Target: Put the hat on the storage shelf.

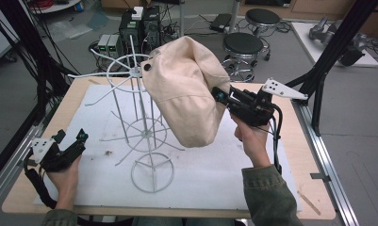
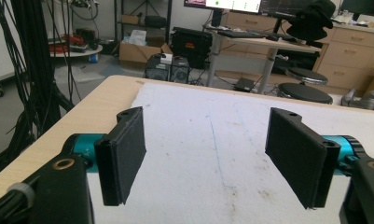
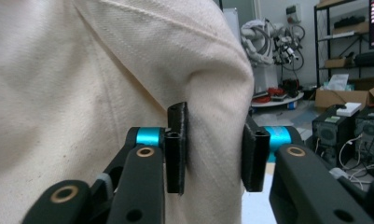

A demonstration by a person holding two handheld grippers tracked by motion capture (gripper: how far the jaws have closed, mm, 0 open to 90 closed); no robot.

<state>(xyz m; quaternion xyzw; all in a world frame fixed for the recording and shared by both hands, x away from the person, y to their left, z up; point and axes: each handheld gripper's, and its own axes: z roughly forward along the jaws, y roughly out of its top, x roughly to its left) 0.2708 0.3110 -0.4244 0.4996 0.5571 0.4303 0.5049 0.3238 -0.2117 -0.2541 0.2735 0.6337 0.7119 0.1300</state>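
Table (image 1: 290,155): wooden top under a white foam mat (image 1: 201,174); nothing on the mat obstructs the work.
Wire rack (image 1: 146,136): white tiered stand, upright mid-mat, prongs radiating from its rings. It looks light, so any sideways pull could tip it.
Cream canvas hat (image 1: 186,89): draped over the rack's top right prongs, crown up and brim hanging toward the mat, with a dark eyelet (image 1: 147,67) near the upper ring. Judged seated, though how firmly cannot be told.
Right gripper (image 1: 219,95): at the hat's right flank; a fold of canvas (image 3: 212,140) lies between the jaws, which stand slackened, the left pad touching cloth and the right pad's contact unclear. Advice: spread the jaws fully, then back straight out along the fold, never upward, so the hat is not dragged off.
Left gripper (image 1: 76,141): resting low at the mat's left edge, jaws spread wide and empty; could steady the rack's base ring (image 1: 152,173).
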